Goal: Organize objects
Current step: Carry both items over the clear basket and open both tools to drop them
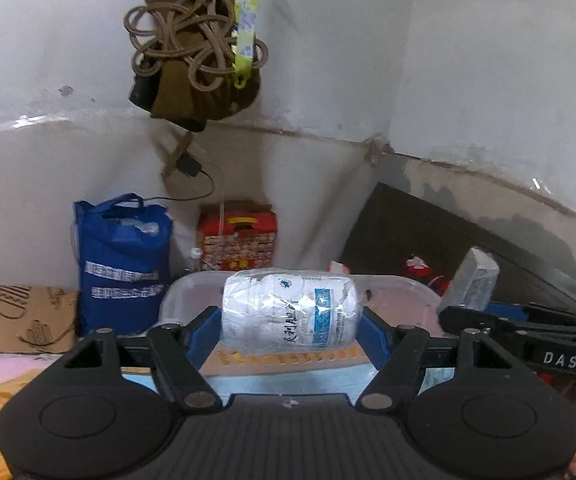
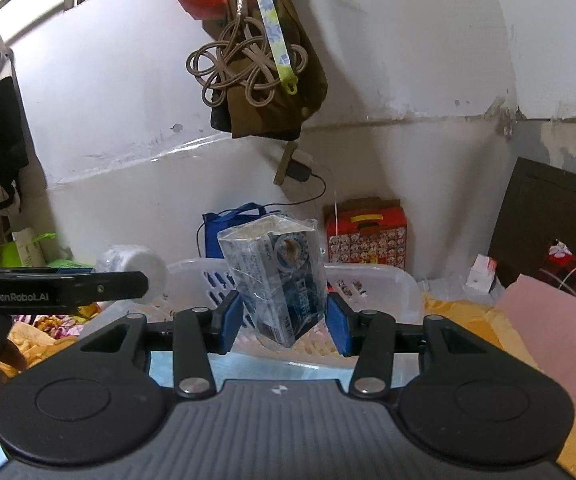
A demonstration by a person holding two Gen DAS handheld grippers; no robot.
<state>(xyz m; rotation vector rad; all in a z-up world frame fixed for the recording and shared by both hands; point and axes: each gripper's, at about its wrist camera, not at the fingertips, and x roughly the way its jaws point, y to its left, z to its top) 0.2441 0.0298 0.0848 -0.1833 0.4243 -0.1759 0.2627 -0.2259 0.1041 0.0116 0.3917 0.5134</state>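
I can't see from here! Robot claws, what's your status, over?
Left claw clamps white bottle. Right claw grips wrapped box. White basket ahead, path clear.

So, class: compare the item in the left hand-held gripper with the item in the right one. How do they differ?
The white bottle is round; the blue-grey box is flat-sided. The bottle lies sideways across the left hand-held gripper; the box stands tilted in the right hand-held gripper. The bottle is mainly white; the box is dark-printed. Both are in clear plastic wrap, held above the white basket.
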